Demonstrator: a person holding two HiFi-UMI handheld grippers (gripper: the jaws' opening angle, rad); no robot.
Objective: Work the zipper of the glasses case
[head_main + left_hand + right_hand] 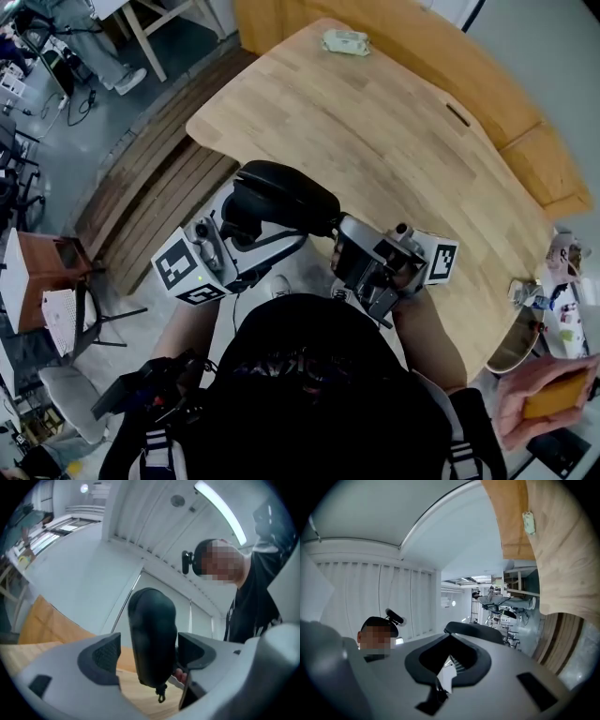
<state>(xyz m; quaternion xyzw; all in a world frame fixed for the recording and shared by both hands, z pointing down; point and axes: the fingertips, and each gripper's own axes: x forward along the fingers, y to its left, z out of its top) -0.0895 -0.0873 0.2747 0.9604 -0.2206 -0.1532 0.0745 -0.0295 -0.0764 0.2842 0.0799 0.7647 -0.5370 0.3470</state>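
Observation:
The black oval glasses case (281,202) hangs in the air in front of my chest, off the near edge of the table. My left gripper (246,227) is shut on it; in the left gripper view the case (152,634) stands upright between the two pads and its small zipper pull (161,696) dangles free below. My right gripper (339,248) sits just right of the case with its jaws shut and nothing clearly between them. In the right gripper view (450,660) the closed jaws hide most of the case (476,631), which shows only as a dark edge beyond them.
The light wooden table (375,122) stretches ahead, with a white packet (345,41) at its far side and small clutter (539,295) at its right end. A slatted wooden platform (155,192) lies left. Another person's hand (548,398) holds a yellow block at lower right.

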